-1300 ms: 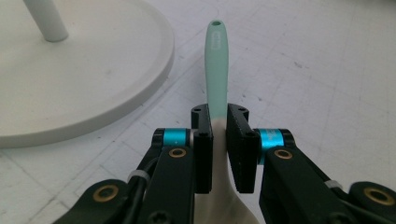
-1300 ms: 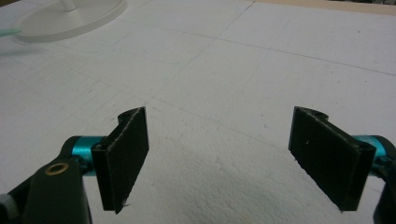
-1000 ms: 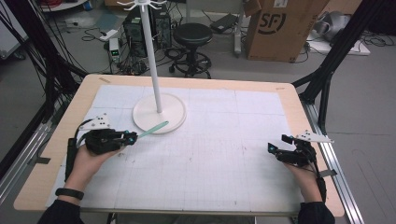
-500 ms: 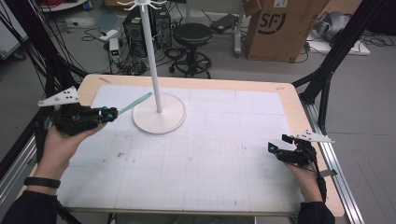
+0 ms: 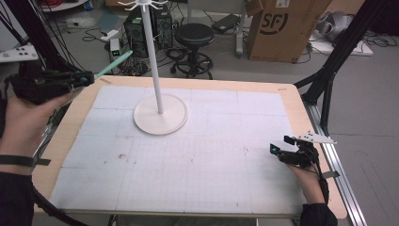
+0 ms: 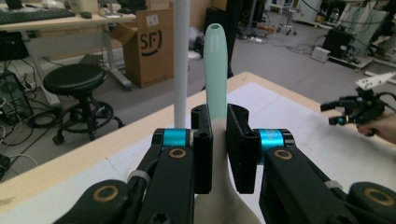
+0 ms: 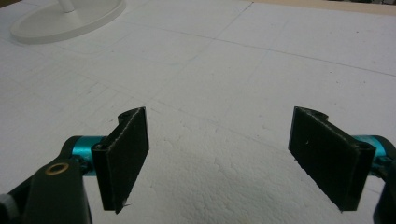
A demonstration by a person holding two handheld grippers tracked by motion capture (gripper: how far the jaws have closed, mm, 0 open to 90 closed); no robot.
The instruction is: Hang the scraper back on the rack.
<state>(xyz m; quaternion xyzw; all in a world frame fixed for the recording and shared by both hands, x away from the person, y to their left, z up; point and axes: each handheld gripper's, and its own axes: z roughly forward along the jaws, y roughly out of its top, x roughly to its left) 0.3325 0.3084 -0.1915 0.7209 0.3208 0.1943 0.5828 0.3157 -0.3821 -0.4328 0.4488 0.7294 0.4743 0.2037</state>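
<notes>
Your left gripper (image 5: 87,77) is raised off the tabletop's (image 5: 291,101) far left corner, its jaws clenched on a mint-green spatula-like tool (image 6: 215,70) whose handle points up and away toward the white stand's pole (image 5: 154,56). The stand's round base (image 5: 160,114) sits on the white gridded mat (image 5: 211,155). Your right gripper (image 5: 274,149) rests low at the mat's right edge, its jaws spread wide with nothing between them.
</notes>
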